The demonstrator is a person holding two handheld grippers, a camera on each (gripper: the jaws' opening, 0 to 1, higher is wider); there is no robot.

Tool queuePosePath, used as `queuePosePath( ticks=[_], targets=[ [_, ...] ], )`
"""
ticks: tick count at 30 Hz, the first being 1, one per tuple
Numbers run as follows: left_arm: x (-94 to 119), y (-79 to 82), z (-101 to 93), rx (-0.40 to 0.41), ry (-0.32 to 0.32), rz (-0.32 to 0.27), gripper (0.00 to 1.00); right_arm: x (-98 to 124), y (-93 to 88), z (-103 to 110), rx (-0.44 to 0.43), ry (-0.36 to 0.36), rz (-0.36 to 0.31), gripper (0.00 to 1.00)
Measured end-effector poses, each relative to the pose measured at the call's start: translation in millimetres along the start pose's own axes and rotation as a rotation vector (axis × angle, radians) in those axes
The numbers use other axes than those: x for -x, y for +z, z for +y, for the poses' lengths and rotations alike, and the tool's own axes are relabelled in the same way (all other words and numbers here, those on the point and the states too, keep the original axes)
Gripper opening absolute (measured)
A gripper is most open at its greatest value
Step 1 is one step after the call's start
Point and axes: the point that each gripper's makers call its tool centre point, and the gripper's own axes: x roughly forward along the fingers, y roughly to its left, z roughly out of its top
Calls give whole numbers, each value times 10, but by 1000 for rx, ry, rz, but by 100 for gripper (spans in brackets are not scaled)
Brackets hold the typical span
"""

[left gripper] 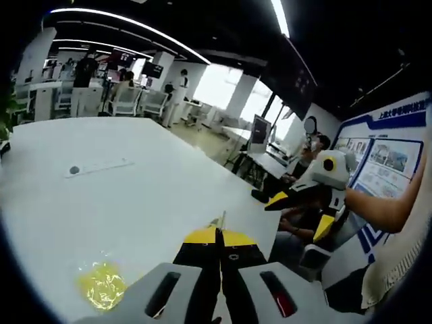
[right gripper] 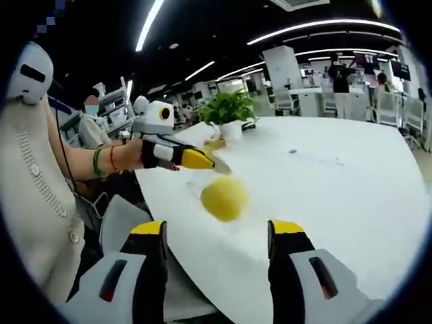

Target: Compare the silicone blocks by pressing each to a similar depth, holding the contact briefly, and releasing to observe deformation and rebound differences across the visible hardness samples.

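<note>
In the left gripper view, the left gripper (left gripper: 219, 233) is seen with its yellow-tipped jaws brought together, nothing held between them, above a white table (left gripper: 135, 175). A yellow translucent silicone piece (left gripper: 101, 285) lies on the table just left of the jaw bases, near the table's close edge. Farther along the table a flat white strip (left gripper: 100, 167) with a dark round spot at one end is noted. The right gripper (left gripper: 300, 202) is seen at the right, beyond the table edge, held by a person's bare forearm (left gripper: 385, 206); whether its jaws are closed cannot be told from this view. In the right gripper view, the right gripper (right gripper: 219, 233) is recorded with jaws set wide apart and empty. A round yellow silicone block (right gripper: 224, 198) rests on the table between and beyond the two jaw tips, untouched. The left gripper is seen just beyond the block, its tips closed. A potted plant (right gripper: 228, 111) stands at the far end.
</note>
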Motion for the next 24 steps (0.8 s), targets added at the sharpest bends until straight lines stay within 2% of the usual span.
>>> queuePosePath(
  ticks=[6,7,8,12,15,16,17,18,22,24],
  targets=[
    [-310,-70,-10,75,-48,-11,0,203,-47,-107,-48,-53,-26,55],
    [-388,-79,45,85,-43,-28,0,225,-59,-126,-60,-57,-29,55],
    [-462,-117,93,132,-38,-25,0,231,-63,-136,-72,-58,-33,54],
    [-663,-215,280,126,-6,-9,0,250,-104,-174,-86,-69,-29,54],
    [-716,-174,457,198,15,-47,0,266,-141,-212,-97,-81,-24,54],
    [-720,-163,478,207,13,-54,0,275,-164,-229,-102,-87,-16,54],
    [-728,-162,577,210,32,-57,0,288,-178,-240,-109,-90,-13,54],
    [-743,-176,644,208,45,-55,0,310,-179,-252,-117,-92,-20,53],
    [-794,-283,963,291,107,-56,0,366,-212,-314,-134,-109,-25,53],
    [-803,-317,1044,288,121,-58,0,381,-241,-343,-143,-115,-19,53]
  ],
)
